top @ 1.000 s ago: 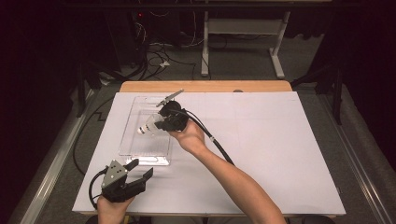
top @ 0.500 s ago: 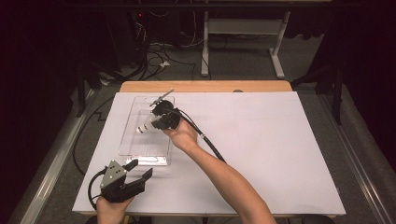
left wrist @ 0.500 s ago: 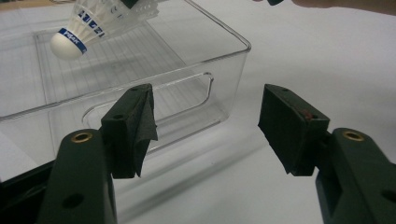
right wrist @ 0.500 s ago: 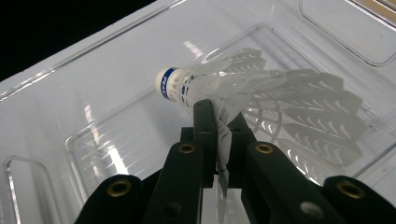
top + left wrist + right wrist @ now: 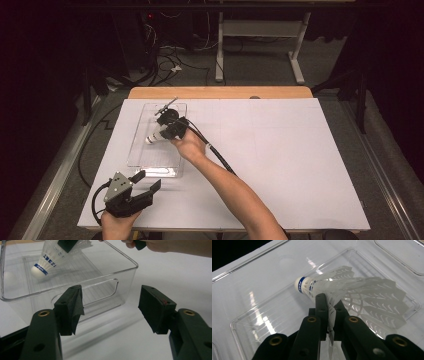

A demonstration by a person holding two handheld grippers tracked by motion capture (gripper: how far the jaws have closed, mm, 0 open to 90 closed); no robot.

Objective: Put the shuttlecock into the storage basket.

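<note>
Feathers of a white shuttlecock (image 5: 352, 292) are pinched by the right gripper (image 5: 328, 306) inside the clear plastic box (image 5: 134, 150) on the tabletop (image 5: 300, 160), while the left gripper (image 5: 111, 307) is held wide and empty just beside the box.

A white sheet (image 5: 280, 160) covers the wooden table (image 5: 220, 92); beyond it, at 12 o'clock, a white metal stand (image 5: 260, 35) and tangled cables (image 5: 165, 60) rest on grey floor (image 5: 320, 65).
</note>
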